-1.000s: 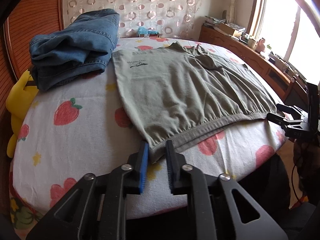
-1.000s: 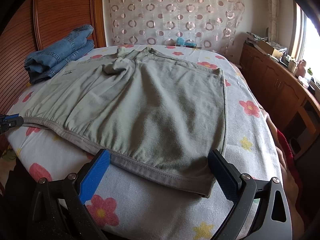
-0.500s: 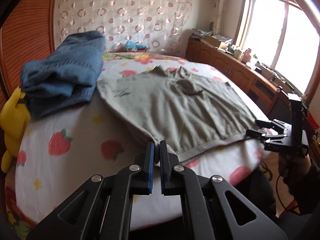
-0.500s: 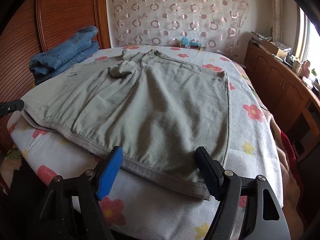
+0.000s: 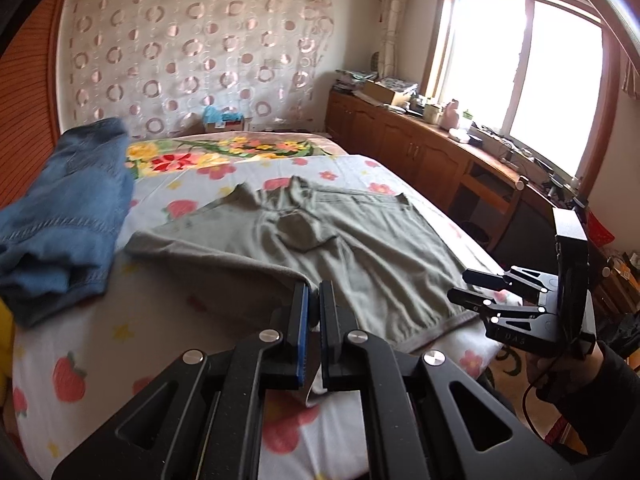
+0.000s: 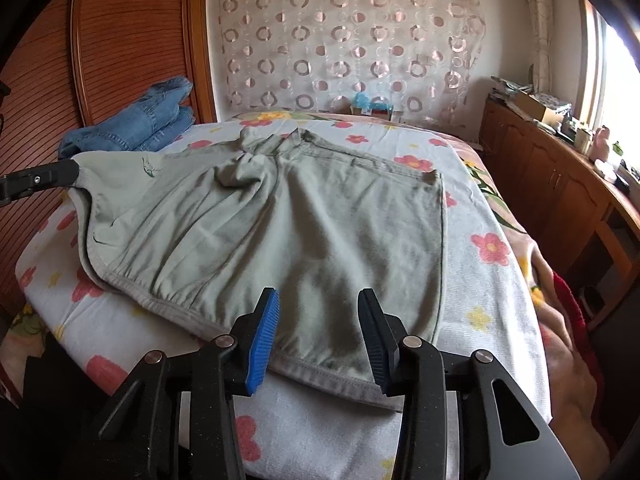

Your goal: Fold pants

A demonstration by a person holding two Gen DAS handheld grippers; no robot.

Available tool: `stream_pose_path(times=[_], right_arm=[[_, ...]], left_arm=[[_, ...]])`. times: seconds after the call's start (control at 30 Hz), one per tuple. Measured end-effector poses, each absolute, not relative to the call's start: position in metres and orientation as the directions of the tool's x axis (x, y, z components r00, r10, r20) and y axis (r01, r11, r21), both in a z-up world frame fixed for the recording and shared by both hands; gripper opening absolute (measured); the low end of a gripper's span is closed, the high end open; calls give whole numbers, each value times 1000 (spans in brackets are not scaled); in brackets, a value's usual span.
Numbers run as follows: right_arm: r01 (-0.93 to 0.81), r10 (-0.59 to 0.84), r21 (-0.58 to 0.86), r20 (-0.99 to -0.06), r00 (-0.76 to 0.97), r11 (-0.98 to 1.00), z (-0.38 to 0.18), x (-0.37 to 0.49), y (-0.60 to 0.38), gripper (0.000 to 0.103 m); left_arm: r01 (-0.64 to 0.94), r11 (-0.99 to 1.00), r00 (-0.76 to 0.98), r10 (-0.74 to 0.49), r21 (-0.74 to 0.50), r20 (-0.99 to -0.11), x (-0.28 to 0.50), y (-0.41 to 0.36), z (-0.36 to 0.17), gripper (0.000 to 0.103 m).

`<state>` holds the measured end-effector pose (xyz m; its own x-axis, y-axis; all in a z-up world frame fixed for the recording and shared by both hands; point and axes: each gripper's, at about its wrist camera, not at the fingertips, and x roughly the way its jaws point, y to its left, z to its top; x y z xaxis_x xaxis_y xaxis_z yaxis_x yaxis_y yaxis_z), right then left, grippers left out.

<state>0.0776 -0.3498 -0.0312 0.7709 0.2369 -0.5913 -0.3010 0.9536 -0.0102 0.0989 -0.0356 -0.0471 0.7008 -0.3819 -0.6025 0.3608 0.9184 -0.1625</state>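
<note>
Grey-green pants (image 6: 300, 220) lie spread on the flowered bed sheet (image 6: 480, 280). My left gripper (image 5: 314, 292) is shut on the near left corner of the pants (image 5: 360, 264) and holds that corner raised off the bed. In the right wrist view the left gripper (image 6: 40, 178) shows at the left edge with the lifted cloth hanging from it. My right gripper (image 6: 319, 300) straddles the near right hem. Its jaws are closing with the hem lying flat between them, and the pads are still apart from the cloth. It also appears as the right gripper (image 5: 458, 284) in the left wrist view.
Folded blue jeans (image 6: 136, 124) sit at the bed's far left, next to a wooden headboard (image 6: 120, 40). A cluttered wooden cabinet (image 5: 420, 148) runs along the right wall under the window. A hand in a dark sleeve (image 5: 560, 368) holds the right gripper beside the bed.
The left gripper shut on the pants corner and rose with it, lifting the left edge off the bed. The right gripper's jaws narrowed around the hem without moving away.
</note>
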Motion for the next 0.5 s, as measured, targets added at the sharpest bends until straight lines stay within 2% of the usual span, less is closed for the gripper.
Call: stream_pose_path(times=[0.2,0.5], right_arm=[[-299,262,37,-591,763,953,-33,78,-354,43],[-298,266,44,-588,764,954,-31,78,-357,43]], left_arm=[[417,894,676,-427,-166,-600,108,-63,-40,6],[398,909,666,-380,-124,-643,116,-74,-56,7]])
